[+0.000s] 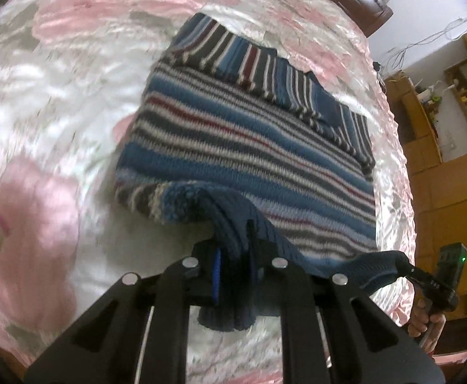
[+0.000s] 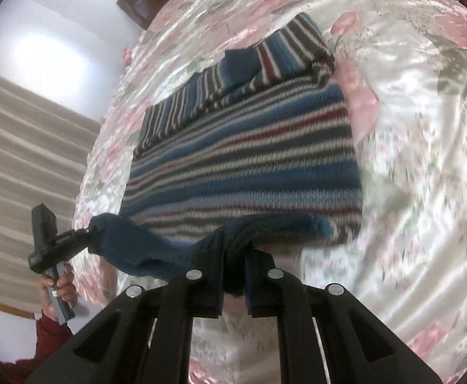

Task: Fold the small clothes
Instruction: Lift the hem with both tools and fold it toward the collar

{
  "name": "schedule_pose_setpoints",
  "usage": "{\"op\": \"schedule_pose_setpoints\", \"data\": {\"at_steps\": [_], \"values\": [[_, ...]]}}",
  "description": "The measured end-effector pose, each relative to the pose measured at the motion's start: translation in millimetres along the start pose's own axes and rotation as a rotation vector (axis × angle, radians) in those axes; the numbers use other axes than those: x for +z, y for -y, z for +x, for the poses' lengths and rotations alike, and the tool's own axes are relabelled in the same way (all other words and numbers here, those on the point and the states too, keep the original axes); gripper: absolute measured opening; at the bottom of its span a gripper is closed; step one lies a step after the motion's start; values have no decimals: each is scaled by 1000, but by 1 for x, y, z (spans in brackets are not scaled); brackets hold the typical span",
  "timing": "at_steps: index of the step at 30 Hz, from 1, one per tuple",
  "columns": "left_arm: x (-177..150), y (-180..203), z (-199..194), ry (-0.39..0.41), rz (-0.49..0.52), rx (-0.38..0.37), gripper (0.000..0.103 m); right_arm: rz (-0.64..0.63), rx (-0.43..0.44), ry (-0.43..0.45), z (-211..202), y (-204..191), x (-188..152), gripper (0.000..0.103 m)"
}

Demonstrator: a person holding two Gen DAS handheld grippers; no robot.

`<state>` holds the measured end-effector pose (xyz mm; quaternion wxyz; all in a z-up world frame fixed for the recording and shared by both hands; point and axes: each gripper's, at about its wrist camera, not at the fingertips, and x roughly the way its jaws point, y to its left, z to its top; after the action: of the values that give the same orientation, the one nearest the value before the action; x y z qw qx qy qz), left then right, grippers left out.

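We have both tools pinched on the dark blue bottom band of the striped sweater: our left tool on one corner, our right tool on the other. The sleeves already lie folded in. The sweater rests on the flowery bed. We think the bottom fold comes next.

left gripper: jaws clamped | right gripper: jaws clamped
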<state>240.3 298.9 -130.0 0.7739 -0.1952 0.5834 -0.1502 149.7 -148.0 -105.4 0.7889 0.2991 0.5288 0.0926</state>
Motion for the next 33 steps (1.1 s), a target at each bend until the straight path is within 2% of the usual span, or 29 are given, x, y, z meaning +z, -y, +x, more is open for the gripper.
{"op": "schedule_pose_setpoints", "data": {"at_steps": [8,14,17,22,27,29,30,31,33], "values": [[49,-7,40,-4,-58,0,12,75,-8,-12,34,21,61,9],[72,-25,79,-39,-115,23,14,80,-49,-53,72,31,97,9],[79,-34,95,-52,-143,27,16,113,-59,-75,91,42,108,10],[85,-38,108,-55,-125,33,17,144,-75,-110,118,57,117,10],[89,-40,111,-72,-119,20,19,157,-55,-120,120,65,118,11],[90,-43,106,-89,-149,-5,21,167,-31,-120,114,66,119,15],[91,-44,102,-94,-170,-20,29,171,-20,-116,109,66,119,16],[91,-45,95,-89,-188,-35,44,174,1,-106,102,66,119,20],[92,-46,72,-44,-202,-48,63,173,10,-90,90,66,119,26]]}}
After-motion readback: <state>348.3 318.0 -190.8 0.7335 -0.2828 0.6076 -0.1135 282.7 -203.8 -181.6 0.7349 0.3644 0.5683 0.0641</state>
